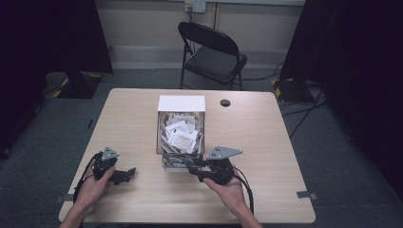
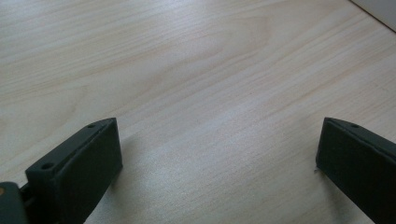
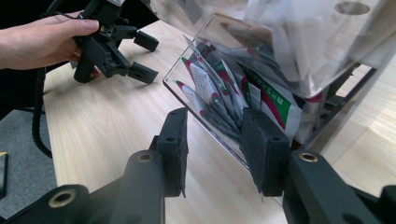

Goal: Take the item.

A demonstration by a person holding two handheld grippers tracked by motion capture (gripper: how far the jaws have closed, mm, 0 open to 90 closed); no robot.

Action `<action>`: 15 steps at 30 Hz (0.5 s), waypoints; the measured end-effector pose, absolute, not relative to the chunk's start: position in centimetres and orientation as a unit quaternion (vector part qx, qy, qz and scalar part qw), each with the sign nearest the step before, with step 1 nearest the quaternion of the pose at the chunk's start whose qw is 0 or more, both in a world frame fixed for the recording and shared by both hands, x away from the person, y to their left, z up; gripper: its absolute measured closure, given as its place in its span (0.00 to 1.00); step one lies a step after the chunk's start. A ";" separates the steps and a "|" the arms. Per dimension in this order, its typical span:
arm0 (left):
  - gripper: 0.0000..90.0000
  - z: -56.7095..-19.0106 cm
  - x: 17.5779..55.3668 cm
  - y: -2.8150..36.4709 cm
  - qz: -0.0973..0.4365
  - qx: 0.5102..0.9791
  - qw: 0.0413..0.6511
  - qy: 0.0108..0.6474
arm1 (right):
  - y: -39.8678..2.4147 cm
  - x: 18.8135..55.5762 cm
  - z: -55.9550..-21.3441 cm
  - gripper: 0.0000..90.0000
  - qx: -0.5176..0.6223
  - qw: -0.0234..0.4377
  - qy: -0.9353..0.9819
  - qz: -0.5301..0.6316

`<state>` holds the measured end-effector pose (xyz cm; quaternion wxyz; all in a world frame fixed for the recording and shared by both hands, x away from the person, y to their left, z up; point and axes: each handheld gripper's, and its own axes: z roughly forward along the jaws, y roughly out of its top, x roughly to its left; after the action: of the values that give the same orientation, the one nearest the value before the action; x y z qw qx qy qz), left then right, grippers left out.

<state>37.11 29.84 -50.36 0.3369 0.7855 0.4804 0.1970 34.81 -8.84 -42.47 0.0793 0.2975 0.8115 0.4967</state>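
A clear plastic dispenser box [image 1: 164, 124] with a white top [image 1: 181, 103] stands mid-table, stuffed with several white sachets [image 1: 181, 134]. My right gripper [image 1: 191, 166] is at the box's low front opening. In the right gripper view its jaws [image 3: 215, 149] stand open a little, on either side of the clear tray edge, with green-and-red printed sachets [image 3: 261, 100] just ahead. My left gripper [image 1: 127, 175] rests low over bare wood at the front left, jaws wide open [image 2: 217, 158] with nothing between them. The right gripper view also shows it [image 3: 144, 57], held by a hand.
The wooden table [image 1: 256, 137] has a cable hole [image 1: 225, 102] behind the box on the right. A black folding chair [image 1: 214, 52] stands beyond the far edge. Bare wood lies left and right of the box.
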 end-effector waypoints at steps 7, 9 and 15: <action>0.00 -50.4 37.1 29.8 0.197 0.786 0.337 0.480 | -8.5 35.2 -42.7 0.72 0.295 0.076 0.811 0.500; 0.00 -50.4 37.1 29.8 0.197 0.785 0.337 0.480 | -8.2 35.4 -42.8 0.75 0.292 0.073 0.811 0.501; 0.00 -50.4 37.1 29.8 0.197 0.786 0.337 0.480 | -7.7 35.6 -43.1 0.76 0.289 0.071 0.813 0.500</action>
<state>37.12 29.85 -50.36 0.3367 0.7857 0.4802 0.1969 35.59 -7.66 -43.11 0.0708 0.2886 0.8134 0.5002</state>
